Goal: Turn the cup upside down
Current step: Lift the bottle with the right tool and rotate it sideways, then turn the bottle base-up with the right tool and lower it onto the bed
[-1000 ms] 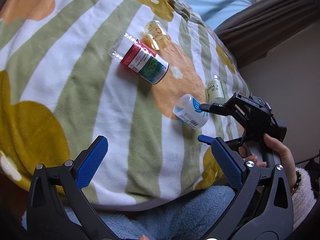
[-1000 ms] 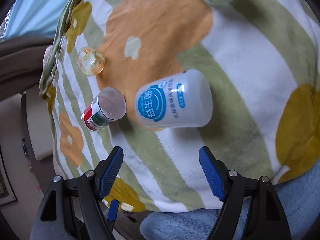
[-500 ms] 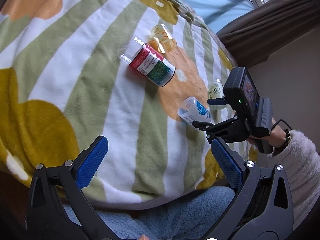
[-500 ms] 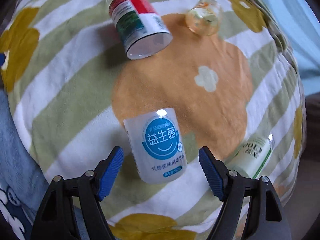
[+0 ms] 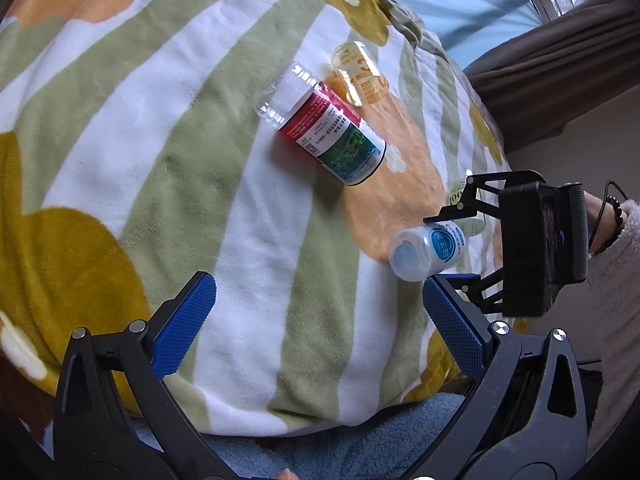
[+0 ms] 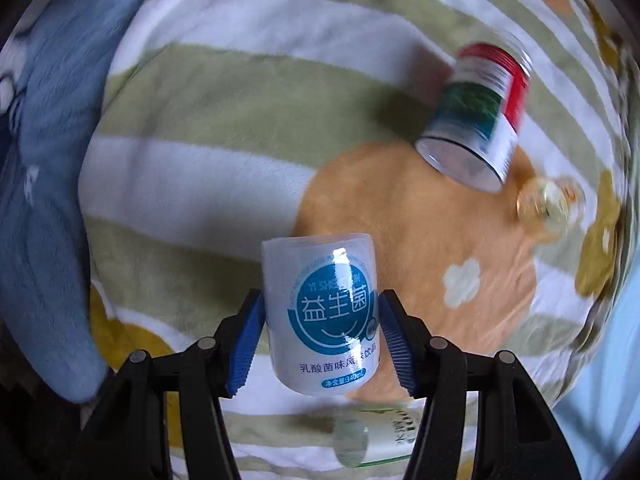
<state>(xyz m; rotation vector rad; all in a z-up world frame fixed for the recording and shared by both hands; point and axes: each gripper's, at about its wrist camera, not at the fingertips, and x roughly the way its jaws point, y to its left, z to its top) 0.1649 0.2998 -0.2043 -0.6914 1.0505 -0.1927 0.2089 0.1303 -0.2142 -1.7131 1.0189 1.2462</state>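
Right hand-held gripper [image 6: 320, 336], jaws just closed, clamps the cup [image 6: 322, 314] lying on the bed's blanket [image 6: 240, 88]; its long axis runs from 6 toward 12 o'clock, away from the gripper. Left hand-held gripper [image 5: 320, 316] stands apart, empty, farther off. Label reads "益生菌", "340mL".

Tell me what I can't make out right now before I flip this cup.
- White cup, right wrist view: the side toward the blanket is hidden by the cup's own body.
- Green-labelled bottle, both views: mostly hidden behind the cup and the right gripper.
- Small yellow cup, right wrist view: too blurred to read.
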